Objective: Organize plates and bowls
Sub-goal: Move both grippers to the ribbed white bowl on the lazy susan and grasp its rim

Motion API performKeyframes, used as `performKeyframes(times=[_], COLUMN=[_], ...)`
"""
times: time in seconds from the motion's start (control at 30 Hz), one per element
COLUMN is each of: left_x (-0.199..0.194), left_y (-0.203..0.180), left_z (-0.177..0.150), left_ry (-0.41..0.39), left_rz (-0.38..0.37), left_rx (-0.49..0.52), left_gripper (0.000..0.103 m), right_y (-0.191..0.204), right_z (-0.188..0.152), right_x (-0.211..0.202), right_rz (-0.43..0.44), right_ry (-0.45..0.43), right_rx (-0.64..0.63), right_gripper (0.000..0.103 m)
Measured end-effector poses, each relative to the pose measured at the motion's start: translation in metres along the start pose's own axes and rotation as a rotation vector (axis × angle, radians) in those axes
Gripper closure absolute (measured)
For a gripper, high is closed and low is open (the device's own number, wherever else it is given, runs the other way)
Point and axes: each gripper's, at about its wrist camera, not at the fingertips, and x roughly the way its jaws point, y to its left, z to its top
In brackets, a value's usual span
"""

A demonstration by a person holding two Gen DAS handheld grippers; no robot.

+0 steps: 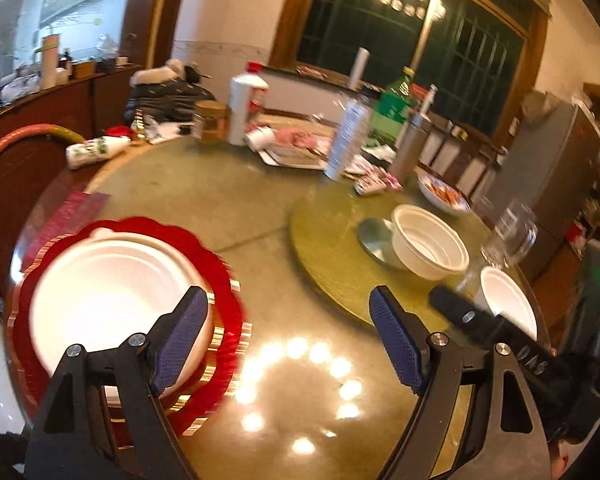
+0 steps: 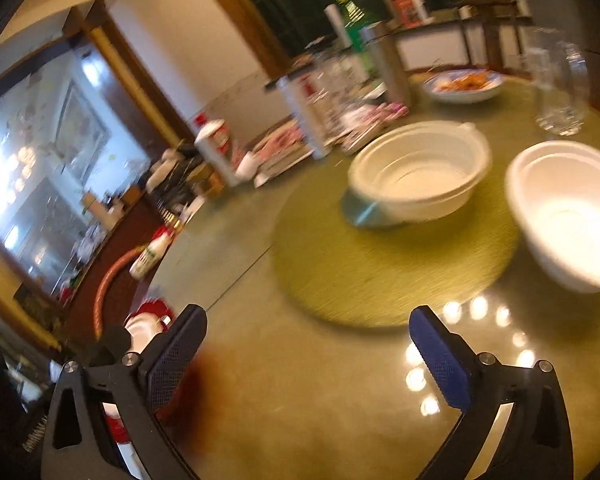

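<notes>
A red scalloped plate [image 1: 224,276] lies on the round table at the lower left of the left wrist view, with a white bowl [image 1: 112,280] on it. My left gripper [image 1: 288,300] is open and empty; its left finger crosses in front of that bowl's rim. Two more white bowls stand to the right: one [image 1: 430,244] on the green-gold turntable [image 1: 332,248], the other [image 1: 508,300] nearer, partly hidden by a black finger. In the right wrist view my right gripper [image 2: 308,320] is open and empty, short of the turntable [image 2: 380,272], which carries one bowl [image 2: 420,176]. The other bowl [image 2: 568,220] sits at the right.
The table's far side is crowded with bottles [image 1: 244,108], a jar [image 1: 210,120], papers and packets. A dish of food [image 2: 464,84] and a clear glass [image 2: 556,80] stand beyond the bowls. A chair back [image 1: 20,140] rises at the left edge. The glossy tabletop reflects lamp lights.
</notes>
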Motion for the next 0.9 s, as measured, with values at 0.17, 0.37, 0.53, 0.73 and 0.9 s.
performKeyframes(times=[0.17, 0.37, 0.53, 0.73, 0.9], left_x=[0.022, 0.052, 0.083, 0.118, 0.152], left_y=[-0.027, -0.058, -0.082, -0.110, -0.127], left_z=[-0.008, 0.004, 0.022, 0.041, 0.047], left_ry=[0.067, 0.126, 0.170, 0.186, 0.242], left_rz=[-0.034, -0.059, -0.065, -0.031, -0.007], left_rx=[0.031, 0.021, 0.014, 0.012, 0.004], left_gripper=[0.020, 0.020, 0.020, 0.020, 0.020], right_y=[-0.033, -0.062, -0.085, -0.111, -0.133], right_z=[0.007, 0.032, 0.070, 0.124, 0.149], right_x=[-0.033, -0.052, -0.042, -0.010, 0.033], right_rz=[-0.014, 0.012, 0.011, -0.020, -0.053], right_ry=[-0.141, -0.179, -0.130, -0.025, 0.105], right_rx=[0.065, 0.103, 0.136, 0.157, 0.205], right_gripper=[0.001, 0.001, 0.001, 0.005, 0.023])
